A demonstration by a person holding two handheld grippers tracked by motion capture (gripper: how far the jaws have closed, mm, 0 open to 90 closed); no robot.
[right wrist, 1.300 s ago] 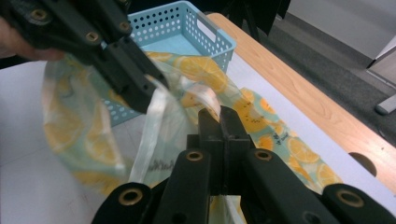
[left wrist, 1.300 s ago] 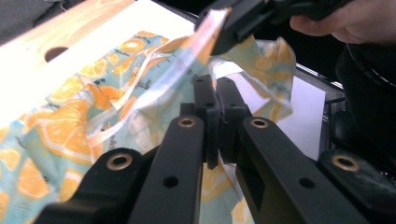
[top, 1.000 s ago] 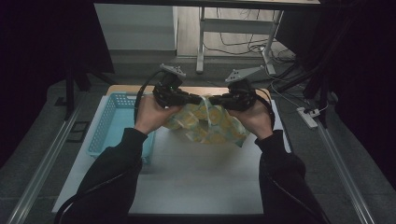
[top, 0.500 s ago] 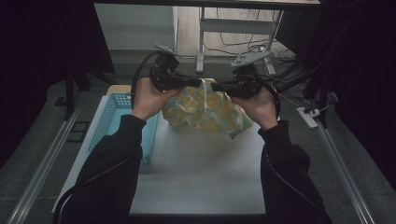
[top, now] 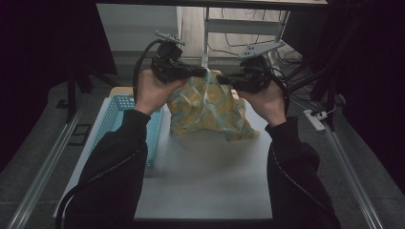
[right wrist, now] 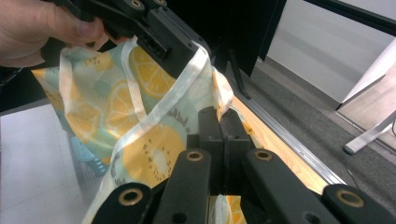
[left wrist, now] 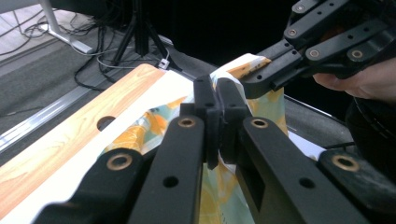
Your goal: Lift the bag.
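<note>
A cloth (top: pixel 210 107) printed with yellow lemon slices on pale green hangs between my two grippers above the white table (top: pixel 205 181). My left gripper (top: pixel 203 72) is shut on the cloth's upper edge from the left. My right gripper (top: pixel 220 76) is shut on the same edge from the right, close beside it. In the left gripper view the black jaws (left wrist: pixel 217 93) pinch the cloth (left wrist: pixel 140 126), with the right gripper (left wrist: pixel 261 77) just beyond. In the right gripper view the jaws (right wrist: pixel 223 123) clamp a white-hemmed fold of the cloth (right wrist: pixel 140 107), and the left gripper (right wrist: pixel 159 44) grips it above.
A light blue mesh basket (top: pixel 114 114) stands at the table's left side, next to the left forearm. A wooden strip (left wrist: pixel 70 135) runs along the far table edge. A power strip (top: pixel 315 119) and cables lie on the floor to the right.
Both hands have risen with the cloth. It was bunched low over the table a second ago and now hangs down from the two grippers.
</note>
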